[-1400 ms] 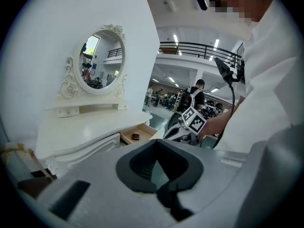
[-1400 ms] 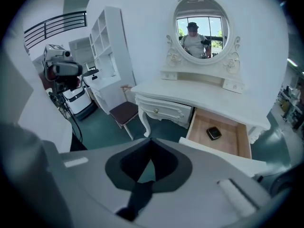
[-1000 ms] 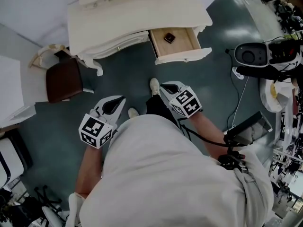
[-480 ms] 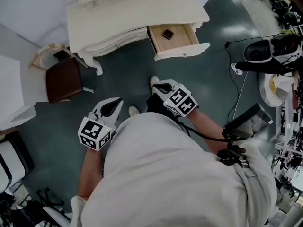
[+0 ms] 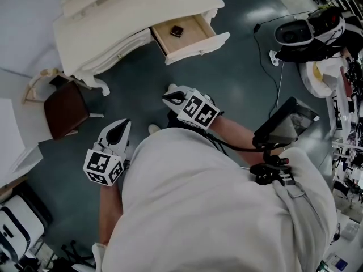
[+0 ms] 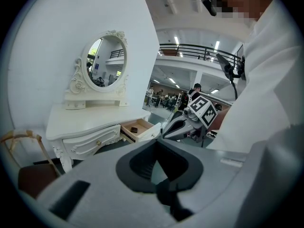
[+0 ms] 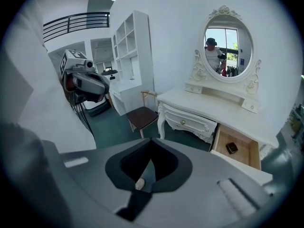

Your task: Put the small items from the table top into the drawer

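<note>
The white dressing table (image 5: 122, 13) stands at the top of the head view, its drawer (image 5: 199, 44) pulled open. A small dark item (image 5: 177, 31) lies inside the drawer, and it also shows in the left gripper view (image 6: 134, 129) and the right gripper view (image 7: 232, 147). No item shows on the table top. My left gripper (image 5: 117, 130) hangs over the floor, shut and empty, well short of the table. My right gripper (image 5: 170, 98) is shut with nothing in it, pointing towards the drawer from a distance. Each gripper sees the other: the right gripper (image 6: 183, 125) and the left gripper (image 7: 88, 84).
A brown-seated chair (image 5: 65, 109) stands left of the table. An oval mirror (image 7: 229, 44) rises from the table's back. Black equipment with cables (image 5: 298, 33) and a screen on a stand (image 5: 286, 123) crowd the right side. My shoes (image 5: 172, 88) show on the dark green floor.
The head view has swung, so the table and drawer sit further left and higher. My right gripper has drifted left and slightly up in the picture. Both grippers stay shut.
</note>
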`<state>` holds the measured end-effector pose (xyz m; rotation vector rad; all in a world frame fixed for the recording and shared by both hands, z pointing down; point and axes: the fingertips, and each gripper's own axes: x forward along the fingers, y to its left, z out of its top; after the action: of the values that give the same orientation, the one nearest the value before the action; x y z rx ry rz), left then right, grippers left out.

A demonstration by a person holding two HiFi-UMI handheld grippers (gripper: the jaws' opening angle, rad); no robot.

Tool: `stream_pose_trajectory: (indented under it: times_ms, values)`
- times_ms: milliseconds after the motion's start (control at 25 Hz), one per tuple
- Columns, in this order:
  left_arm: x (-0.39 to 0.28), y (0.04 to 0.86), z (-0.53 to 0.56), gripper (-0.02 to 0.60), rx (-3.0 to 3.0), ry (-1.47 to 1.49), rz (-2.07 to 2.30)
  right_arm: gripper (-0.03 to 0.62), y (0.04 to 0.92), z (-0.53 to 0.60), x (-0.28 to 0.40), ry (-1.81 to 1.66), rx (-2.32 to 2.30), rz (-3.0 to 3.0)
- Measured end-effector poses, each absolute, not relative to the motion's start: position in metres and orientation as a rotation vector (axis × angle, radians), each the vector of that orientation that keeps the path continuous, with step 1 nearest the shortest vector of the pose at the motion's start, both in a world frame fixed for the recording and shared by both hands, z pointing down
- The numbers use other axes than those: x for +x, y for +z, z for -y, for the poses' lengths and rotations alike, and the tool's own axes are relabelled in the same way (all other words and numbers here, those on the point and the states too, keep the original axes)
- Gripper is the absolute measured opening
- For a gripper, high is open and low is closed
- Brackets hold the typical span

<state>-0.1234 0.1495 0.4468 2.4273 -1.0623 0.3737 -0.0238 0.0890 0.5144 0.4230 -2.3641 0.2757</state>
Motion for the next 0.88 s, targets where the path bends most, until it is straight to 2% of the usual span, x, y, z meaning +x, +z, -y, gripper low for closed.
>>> stream_pose_trajectory:
  times_ms: [880]
  values:
    - [-0.106,0.455,-0.142,0.002,2.456,0.409,0.997,0.000,0.520,-0.086,-0.011,0.240,0.452,2.359]
